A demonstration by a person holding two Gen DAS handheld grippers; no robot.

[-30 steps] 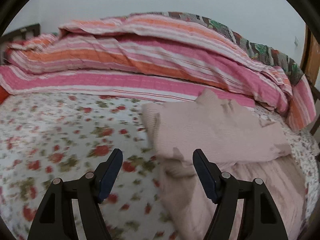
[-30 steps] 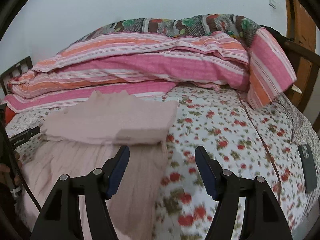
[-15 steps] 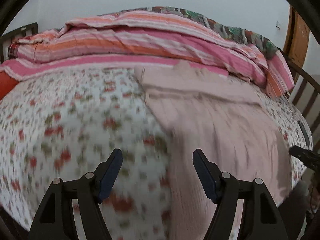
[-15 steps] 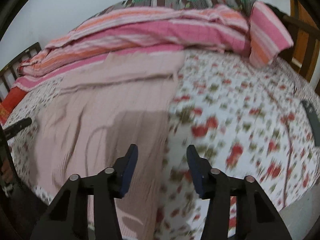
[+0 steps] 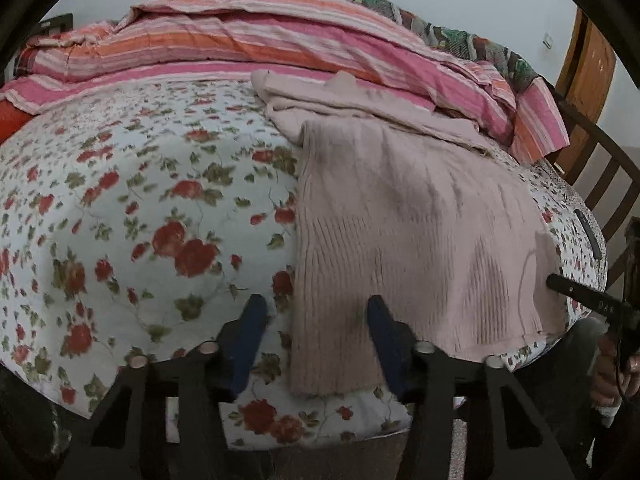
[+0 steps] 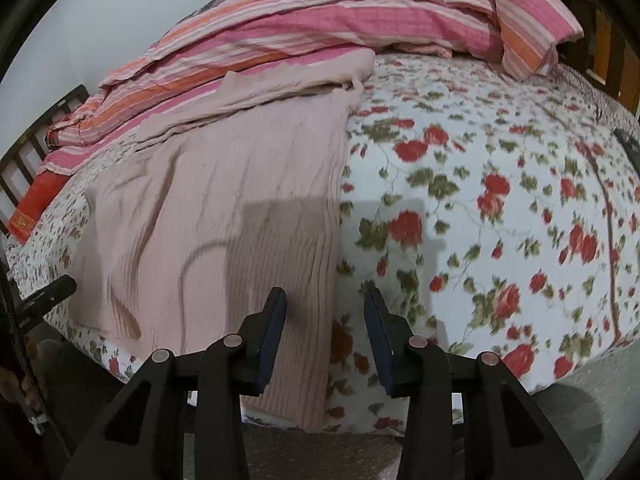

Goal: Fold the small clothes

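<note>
A pale pink ribbed knit garment (image 5: pixel 404 216) lies spread on the bed, on a white sheet (image 5: pixel 132 208) printed with red roses and green leaves. Its near hem hangs over the bed's front edge, and its far end is folded back on itself in a loose flap just in front of a heaped pink and orange striped quilt (image 5: pixel 280 44) that runs along the far side of the mattress. A darker patterned blanket (image 5: pixel 460 40) shows behind the quilt.

The left gripper (image 5: pixel 314 330) points down at the near left corner of the garment. Its jaws have just been closing; the blue fingers (image 5: pixel 250 332) stand apart, with the garment's left edge and corner lying between them, and the pads do not press on the cloth.

The right gripper (image 6: pixel 325 330) points down at the garment's near right corner. Its jaws have also just been closing and its fingers (image 6: pixel 274 330) are apart, straddling the right edge of the knit, one over the cloth and the other over the flowered sheet. No pinch on the fabric shows.

In the left wrist view the right gripper's black body and the hand (image 5: pixel 610 364) holding it appear at the right edge. A dark phone (image 5: pixel 588 234) lies on the sheet to the right of the garment, near a wooden bed frame (image 5: pixel 600 168).
</note>
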